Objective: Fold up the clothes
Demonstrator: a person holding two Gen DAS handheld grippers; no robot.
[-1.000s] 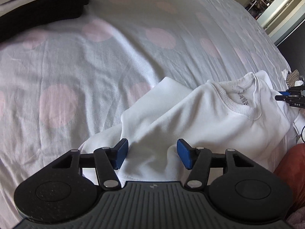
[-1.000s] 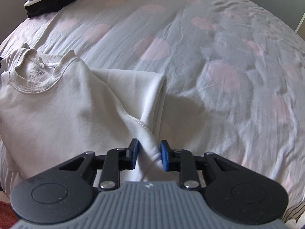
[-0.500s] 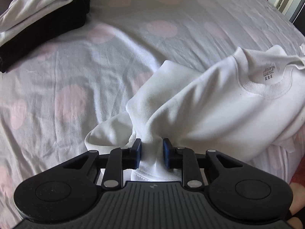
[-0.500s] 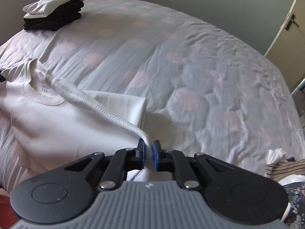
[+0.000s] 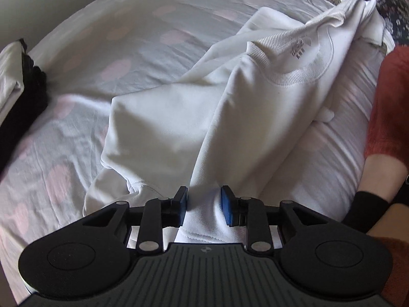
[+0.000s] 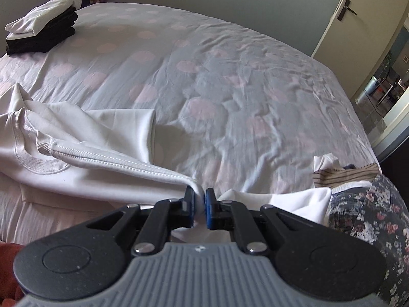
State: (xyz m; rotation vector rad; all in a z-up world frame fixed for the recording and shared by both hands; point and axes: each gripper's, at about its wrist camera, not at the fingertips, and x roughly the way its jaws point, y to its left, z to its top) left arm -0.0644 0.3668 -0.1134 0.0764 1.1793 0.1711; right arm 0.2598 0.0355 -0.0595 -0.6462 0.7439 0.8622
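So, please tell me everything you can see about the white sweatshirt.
The white cotton-looking sweatshirt has a ribbed round collar with a printed neck label inside and stitched hems. It is partly lifted and stretched between two grippers, its middle sagging onto the dotted bedsheet. The left gripper has one bunched hem edge between its jaws; the right gripper pinches another. One sleeve lies folded flat on the sheet.

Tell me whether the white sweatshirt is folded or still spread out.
Partly folded: the white sweatshirt has both sleeves tucked under, while left gripper and right gripper lift its hem.
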